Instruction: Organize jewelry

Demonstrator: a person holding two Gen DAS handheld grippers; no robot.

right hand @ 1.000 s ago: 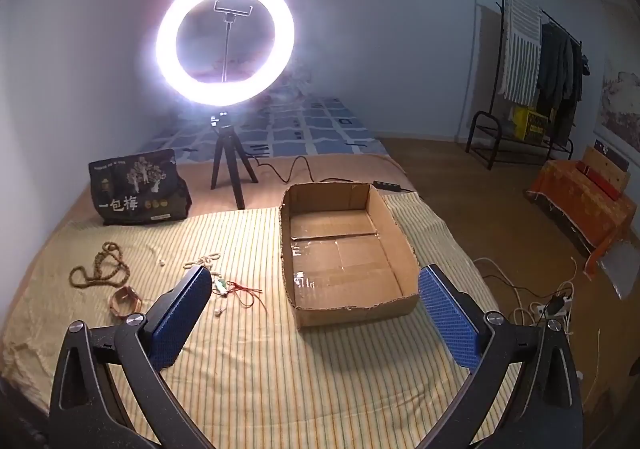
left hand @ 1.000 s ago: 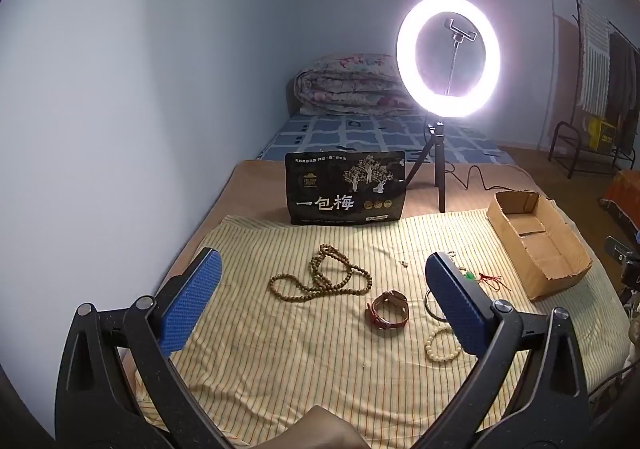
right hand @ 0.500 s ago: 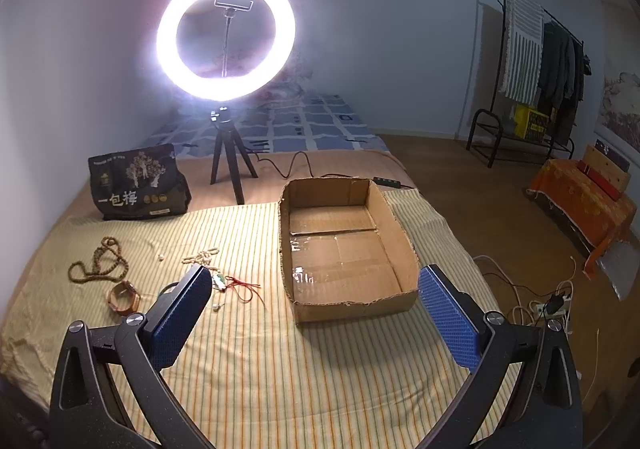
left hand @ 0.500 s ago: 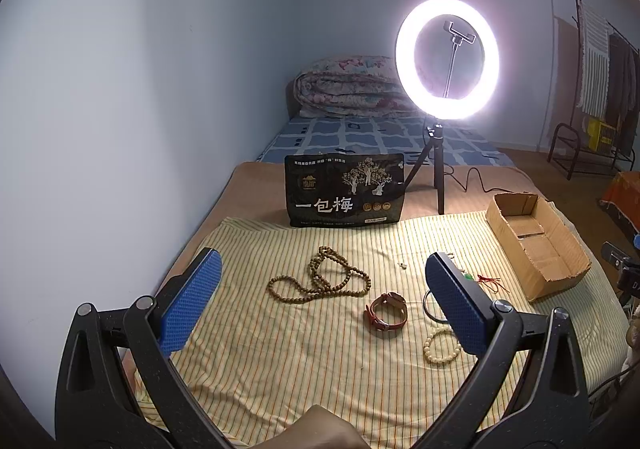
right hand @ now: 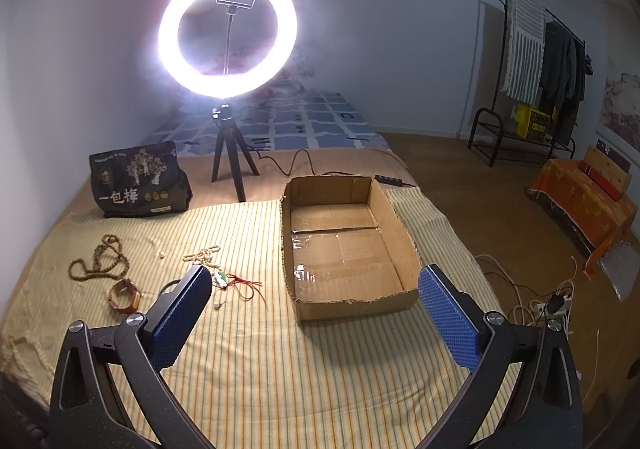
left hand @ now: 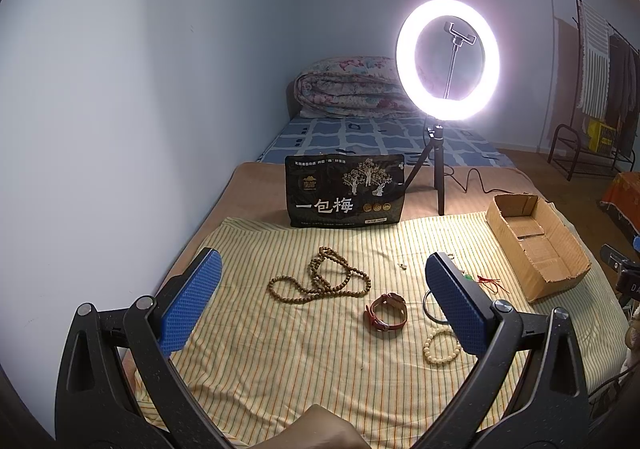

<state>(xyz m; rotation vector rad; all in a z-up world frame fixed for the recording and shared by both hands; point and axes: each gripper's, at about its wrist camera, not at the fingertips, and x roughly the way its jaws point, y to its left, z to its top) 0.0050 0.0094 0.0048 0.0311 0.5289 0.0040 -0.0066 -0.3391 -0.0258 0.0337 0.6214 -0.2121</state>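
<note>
Jewelry lies on a striped cloth (left hand: 280,361): a long brown bead necklace (left hand: 320,283), a red-strap watch (left hand: 387,313), a pale bead bracelet (left hand: 440,345), a dark bangle (left hand: 430,301) partly hidden by a finger, and a red-cord pendant (left hand: 490,282). An empty cardboard box (right hand: 348,245) stands on the right. My left gripper (left hand: 324,289) is open and empty above the necklace and watch. My right gripper (right hand: 316,305) is open and empty before the box's near wall. In the right wrist view the necklace (right hand: 100,261), watch (right hand: 125,295), a pale bead string (right hand: 202,254) and the pendant (right hand: 240,283) lie left of the box.
A lit ring light on a tripod (left hand: 448,61) and a black printed bag (left hand: 346,195) stand behind the cloth. A wall runs along the left. Cables and a power strip (right hand: 552,305) lie on the floor right of the bed. A clothes rack (right hand: 532,61) stands far right.
Both grippers have drifted slightly; the scene sits a little lower in the left view. Nothing was picked up or moved on the cloth.
</note>
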